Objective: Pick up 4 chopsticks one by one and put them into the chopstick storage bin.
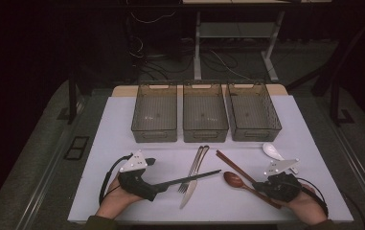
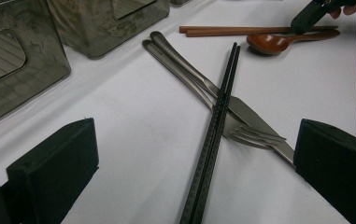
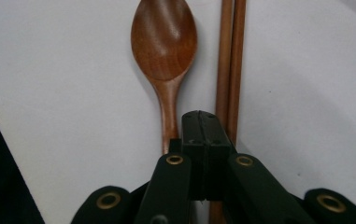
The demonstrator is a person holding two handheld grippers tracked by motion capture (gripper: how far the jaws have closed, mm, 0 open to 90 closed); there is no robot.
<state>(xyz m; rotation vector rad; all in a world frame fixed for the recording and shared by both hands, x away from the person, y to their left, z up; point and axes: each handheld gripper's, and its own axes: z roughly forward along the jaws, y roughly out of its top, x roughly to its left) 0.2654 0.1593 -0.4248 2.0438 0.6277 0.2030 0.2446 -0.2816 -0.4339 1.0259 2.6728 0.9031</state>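
Observation:
A pair of black chopsticks lies across a metal fork and knife at the table's front centre. My left gripper sits at their near end. In the left gripper view its jaws stand wide open, one on each side of the black chopsticks, not touching them. A wooden spoon and wooden chopsticks lie to the right. My right gripper is shut with its tip over the spoon's handle and beside the wooden chopsticks; nothing shows between its jaws.
Three grey see-through bins stand side by side at the back of the white table. A white ceramic spoon lies behind my right gripper. Bare table spreads left of the cutlery.

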